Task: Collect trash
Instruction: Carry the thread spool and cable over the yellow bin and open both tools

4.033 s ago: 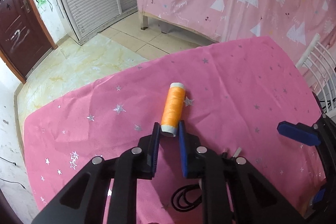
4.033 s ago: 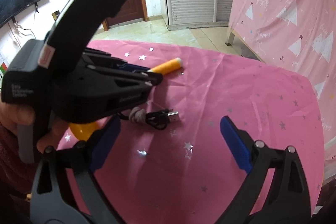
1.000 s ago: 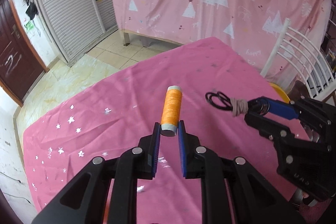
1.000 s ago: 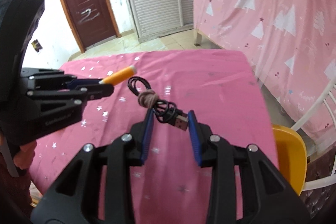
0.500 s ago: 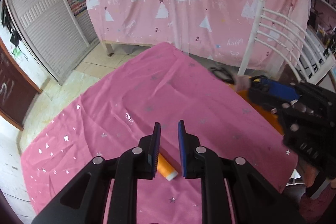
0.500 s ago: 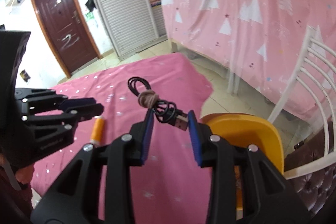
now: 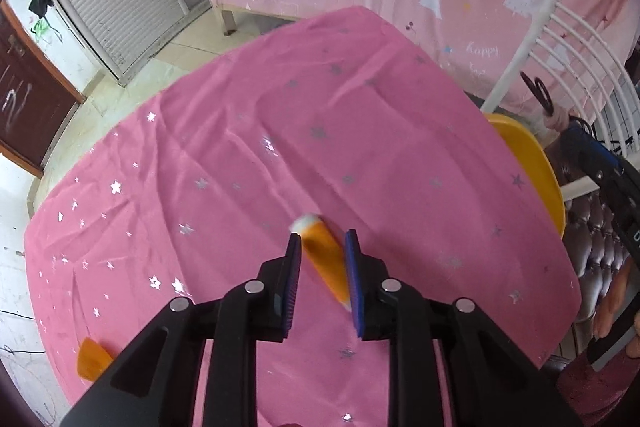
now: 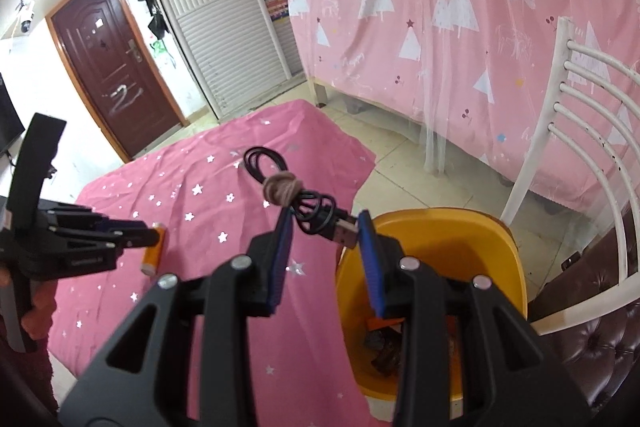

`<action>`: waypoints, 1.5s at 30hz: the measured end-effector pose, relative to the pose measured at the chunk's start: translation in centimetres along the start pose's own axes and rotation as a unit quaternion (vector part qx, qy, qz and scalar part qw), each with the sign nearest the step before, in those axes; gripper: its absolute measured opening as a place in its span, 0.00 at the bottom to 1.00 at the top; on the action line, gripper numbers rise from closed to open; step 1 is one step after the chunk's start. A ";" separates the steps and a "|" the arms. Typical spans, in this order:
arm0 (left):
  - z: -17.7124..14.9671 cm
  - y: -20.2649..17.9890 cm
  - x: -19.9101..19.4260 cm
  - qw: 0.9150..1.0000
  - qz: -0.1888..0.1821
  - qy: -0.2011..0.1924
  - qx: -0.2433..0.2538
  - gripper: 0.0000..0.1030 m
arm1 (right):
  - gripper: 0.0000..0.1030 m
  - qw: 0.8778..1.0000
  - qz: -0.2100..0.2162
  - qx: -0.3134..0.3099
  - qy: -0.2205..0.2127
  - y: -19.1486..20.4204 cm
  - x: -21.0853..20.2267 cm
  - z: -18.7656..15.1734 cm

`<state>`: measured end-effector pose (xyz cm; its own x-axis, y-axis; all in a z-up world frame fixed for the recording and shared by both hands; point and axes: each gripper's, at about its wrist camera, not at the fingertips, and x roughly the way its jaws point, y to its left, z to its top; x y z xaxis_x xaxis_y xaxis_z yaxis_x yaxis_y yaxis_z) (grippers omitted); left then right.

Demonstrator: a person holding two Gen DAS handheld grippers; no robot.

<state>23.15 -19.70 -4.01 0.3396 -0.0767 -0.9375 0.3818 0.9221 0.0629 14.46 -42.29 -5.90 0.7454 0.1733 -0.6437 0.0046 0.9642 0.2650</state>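
An orange thread spool (image 7: 322, 259), blurred, lies slanted in the gap between the blue pads of my left gripper (image 7: 323, 241) above the pink star tablecloth (image 7: 248, 147). Its jaws are opening, and the spool is narrower than the gap. From the right wrist view the spool (image 8: 154, 247) hangs at the left gripper's (image 8: 150, 237) tip. My right gripper (image 8: 324, 227) is shut on a black USB cable (image 8: 316, 211) tied with a beige band. It holds the cable over the near rim of the orange bin (image 8: 492, 239). The left wrist view also shows the cable (image 7: 538, 91) and the bin (image 7: 536, 163).
Dark scraps lie in the bottom of the bin (image 8: 384, 347). A white slatted chair (image 8: 560, 147) with a brown padded seat stands right behind it. A bed with a pink tree-print cover (image 8: 440, 27) runs along the back. A small orange piece (image 7: 94, 363) shows at the table's near left edge.
Both hands have swung right toward the orange bin. The right gripper carried the cable from over the table to the bin. The spool, earlier straight out from the left fingertips, now sits slanted between them.
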 end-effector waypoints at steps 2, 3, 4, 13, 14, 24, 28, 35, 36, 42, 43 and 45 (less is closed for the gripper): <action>-0.3 -0.6 0.3 1.000 0.015 0.002 0.003 0.16 | 0.31 1.000 -0.001 0.004 0.000 -0.6 0.0 -0.2; -0.4 -0.8 0.3 1.000 0.018 0.002 0.002 0.16 | 0.31 1.000 -0.001 0.006 0.000 -0.9 0.0 -0.3; -0.5 -0.7 0.3 1.000 0.016 0.003 -0.002 0.16 | 0.31 1.000 -0.001 0.007 0.001 -1.0 0.0 -0.4; -0.7 -0.9 0.8 0.999 0.011 -0.007 -0.037 0.11 | 0.31 1.000 -0.002 0.022 -0.001 -3.3 0.3 -0.8; -0.8 -1.3 0.8 0.999 0.012 -0.008 -0.038 0.10 | 0.31 1.000 -0.002 0.024 -0.001 -3.5 0.3 -0.8; 1.9 -6.8 -1.8 0.999 0.007 -0.050 0.001 0.10 | 0.31 0.998 -0.035 0.050 0.001 -6.7 0.6 -1.1; 3.1 -10.5 -2.9 0.998 -0.004 -0.063 0.031 0.10 | 0.31 0.997 -0.048 0.055 0.003 -7.6 0.9 -1.2; 5.0 -15.7 -2.7 0.996 -0.030 -0.069 0.056 0.10 | 0.31 0.996 -0.052 0.069 0.006 -9.0 1.1 -1.4; 5.2 -16.1 -2.5 0.996 -0.036 -0.067 0.055 0.10 | 0.31 0.996 -0.053 0.071 0.006 -9.3 1.0 -1.4; 5.9 -17.5 -0.4 0.995 -0.081 -0.050 0.025 0.10 | 0.31 0.995 -0.054 0.086 0.021 -10.6 1.6 -1.8; 5.8 -17.6 -0.1 0.995 -0.085 -0.047 0.023 0.10 | 0.31 0.994 -0.053 0.088 0.023 -10.6 1.8 -1.9; 5.9 -17.9 0.7 0.994 -0.097 -0.040 0.019 0.10 | 0.33 0.994 -0.054 0.091 0.029 -10.8 2.0 -2.0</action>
<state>21.63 -38.49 -3.75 0.3232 -0.2837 -0.9028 0.4790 0.8718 -0.1025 14.56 -51.94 -11.50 0.6947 0.0864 -0.7141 0.2073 0.9266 0.3137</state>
